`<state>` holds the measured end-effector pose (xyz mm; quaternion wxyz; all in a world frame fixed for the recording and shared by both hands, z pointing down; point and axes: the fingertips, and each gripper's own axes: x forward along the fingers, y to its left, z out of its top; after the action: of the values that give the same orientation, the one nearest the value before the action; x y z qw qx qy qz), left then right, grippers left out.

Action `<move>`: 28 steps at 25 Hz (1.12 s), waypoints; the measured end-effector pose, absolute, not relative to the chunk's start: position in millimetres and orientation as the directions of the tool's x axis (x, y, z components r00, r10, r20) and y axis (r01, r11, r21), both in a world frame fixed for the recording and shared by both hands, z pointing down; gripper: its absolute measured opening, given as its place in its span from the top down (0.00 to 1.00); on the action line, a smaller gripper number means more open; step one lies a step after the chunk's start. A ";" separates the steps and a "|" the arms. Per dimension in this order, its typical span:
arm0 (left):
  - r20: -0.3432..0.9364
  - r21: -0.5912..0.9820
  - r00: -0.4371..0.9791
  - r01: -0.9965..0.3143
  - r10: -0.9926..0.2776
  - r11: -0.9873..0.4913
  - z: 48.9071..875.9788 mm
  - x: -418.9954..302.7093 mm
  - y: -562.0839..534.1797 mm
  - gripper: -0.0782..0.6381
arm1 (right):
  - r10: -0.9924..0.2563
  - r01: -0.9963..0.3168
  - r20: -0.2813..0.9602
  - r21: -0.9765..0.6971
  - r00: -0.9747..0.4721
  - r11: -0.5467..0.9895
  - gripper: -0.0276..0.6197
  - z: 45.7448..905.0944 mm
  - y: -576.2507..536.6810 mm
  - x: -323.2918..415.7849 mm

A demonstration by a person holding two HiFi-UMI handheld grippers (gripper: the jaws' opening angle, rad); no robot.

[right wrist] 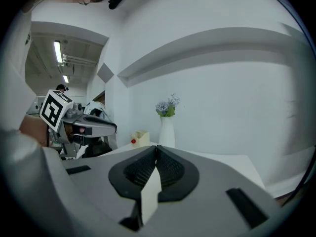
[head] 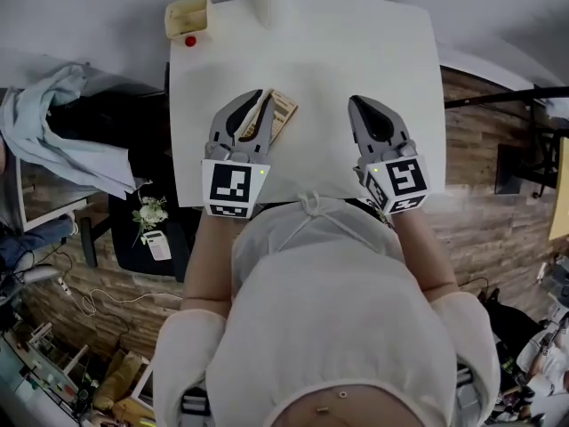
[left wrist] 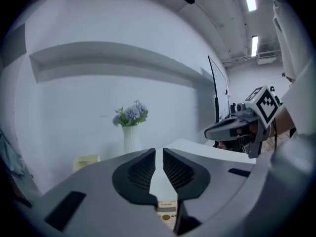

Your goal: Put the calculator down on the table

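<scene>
Head view: the calculator (head: 283, 112) is being pinched by the left gripper (head: 252, 112) above the table (head: 356, 43); lowering it flat before release is being advised. Jaws of the right gripper (head: 360, 105) are being pressed together.

calculator (head: 281, 114) in left tongs (head: 260, 98) over white table (head: 329, 52), right tongs (head: 358, 103) alongside

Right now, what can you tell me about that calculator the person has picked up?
The calculator is a small, flat, tan slab, plastic by the look of it. The left gripper view shows a pale display strip and a round orange button on its face. It sits tilted between the closed jaws of the left hand-held gripper, one end jutting out past them. It is over the white table; whether it touches the tabletop I cannot tell.
</scene>
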<state>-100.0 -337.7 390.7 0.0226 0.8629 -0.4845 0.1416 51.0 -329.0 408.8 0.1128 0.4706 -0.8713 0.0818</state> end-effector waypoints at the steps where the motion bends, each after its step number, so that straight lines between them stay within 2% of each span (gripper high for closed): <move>1: 0.245 -0.103 0.494 -0.842 -0.834 -0.529 379.8 -100.3 -335.2 0.81 | -0.805 -0.838 0.260 -0.031 -0.533 0.545 0.95 402.0 -327.9 52.5; 7: 0.136 -0.138 0.508 -0.840 -0.850 -0.524 326.4 -107.8 -321.4 0.85 | -0.822 -0.833 0.152 -0.018 -0.549 0.553 0.95 367.4 -325.6 62.9; 12: 0.079 -0.074 0.513 -0.852 -0.855 -0.518 305.4 -114.7 -318.1 0.87 | -0.808 -0.811 0.101 0.013 -0.580 0.584 0.95 349.2 -322.9 64.7; 28: 0.102 -0.059 0.549 -0.829 -0.829 -0.556 312.3 -101.2 -320.4 0.87 | -0.788 -0.787 0.065 0.051 -0.612 0.615 0.95 335.1 -320.5 65.6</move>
<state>-101.2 -320.4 312.3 -0.0018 0.8802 -0.4710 0.0590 65.6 -320.5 335.1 0.0405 0.4384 -0.8978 -0.0089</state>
